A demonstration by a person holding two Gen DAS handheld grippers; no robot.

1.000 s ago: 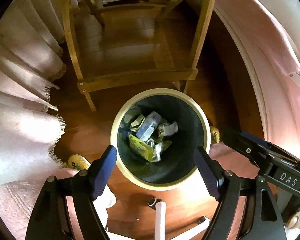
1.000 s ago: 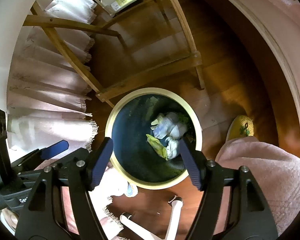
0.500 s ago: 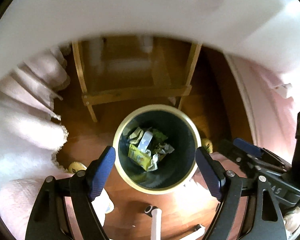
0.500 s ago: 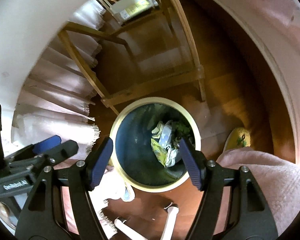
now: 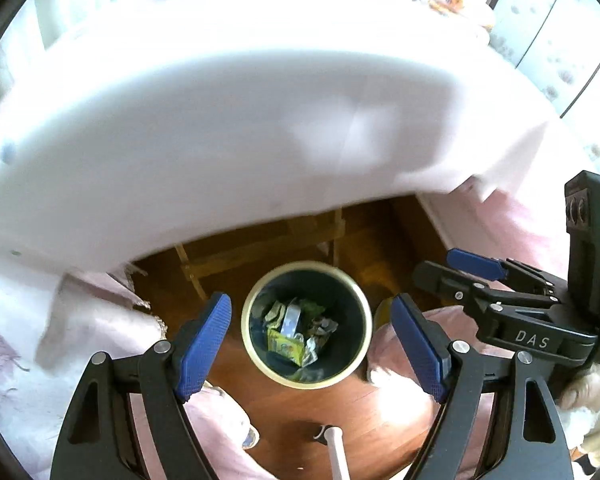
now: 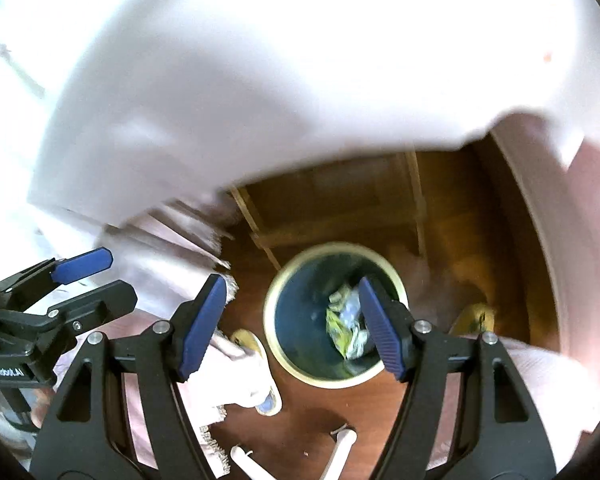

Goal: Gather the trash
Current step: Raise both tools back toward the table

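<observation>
Left wrist view: trash piled at the bottom of the round bin, yellow packet and crumpled wrappers in a heap, bin standing on the wooden floor just in front of a wooden frame. Left gripper well above it, blue fingers spread wide, nothing between them. Right gripper alongside, fingers parted too, empty, same bin below. White surface edge filling the upper view, blurred. Pink fringed cloth hanging at left; white pole down on the floor.
</observation>
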